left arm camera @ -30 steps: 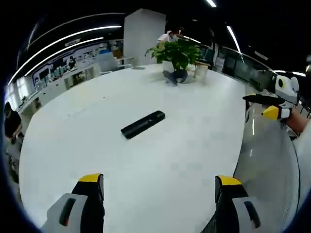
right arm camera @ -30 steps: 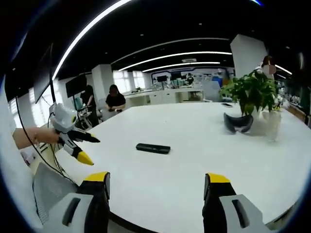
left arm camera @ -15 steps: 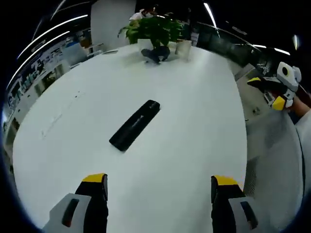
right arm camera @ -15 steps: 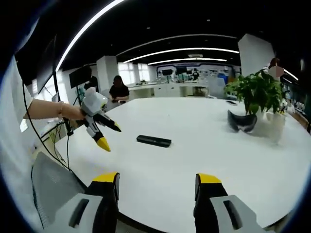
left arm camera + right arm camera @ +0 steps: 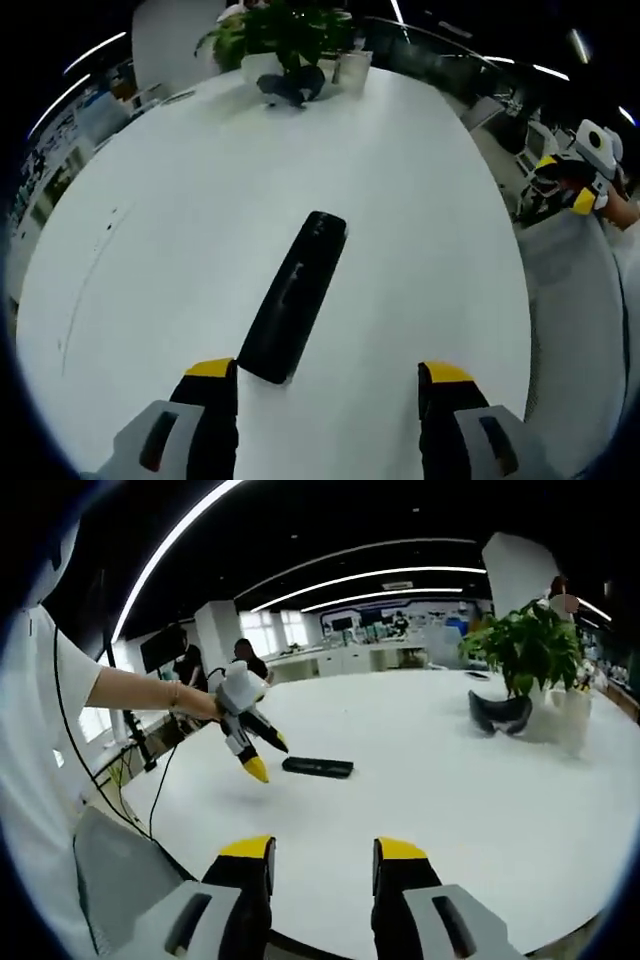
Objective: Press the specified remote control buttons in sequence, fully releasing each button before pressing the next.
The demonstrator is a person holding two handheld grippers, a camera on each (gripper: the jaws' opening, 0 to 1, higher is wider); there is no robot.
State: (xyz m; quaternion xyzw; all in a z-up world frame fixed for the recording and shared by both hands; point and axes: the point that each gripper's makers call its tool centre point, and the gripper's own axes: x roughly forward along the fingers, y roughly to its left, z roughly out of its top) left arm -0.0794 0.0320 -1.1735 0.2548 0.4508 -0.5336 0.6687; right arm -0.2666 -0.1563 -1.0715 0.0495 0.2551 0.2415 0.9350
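In the left gripper view, one black remote control (image 5: 298,296) lies flat on the white counter (image 5: 160,250), its near end just ahead of the left hand-held gripper (image 5: 327,375) and close to that gripper's left-hand jaw. The jaws stand wide apart and hold nothing. To press well, I judge one jaw tip should come down squarely on the chosen button, lift fully clear, and only then move to the next; the buttons are too small here to tell apart. Beyond the far end of the remote stands one potted plant (image 5: 285,28), with one dark curved object (image 5: 293,84) at its foot. The right hand-held gripper (image 5: 575,185) shows off to the right of the remote, past the counter's edge.

In the right gripper view, the right hand-held gripper's jaws are nearer together, with a gap between them and nothing held. The left hand-held gripper hovers just beside the remote's near end, jaws spread. Keeping this gripper back should leave the remote in sight. Two people sit far behind the remote.
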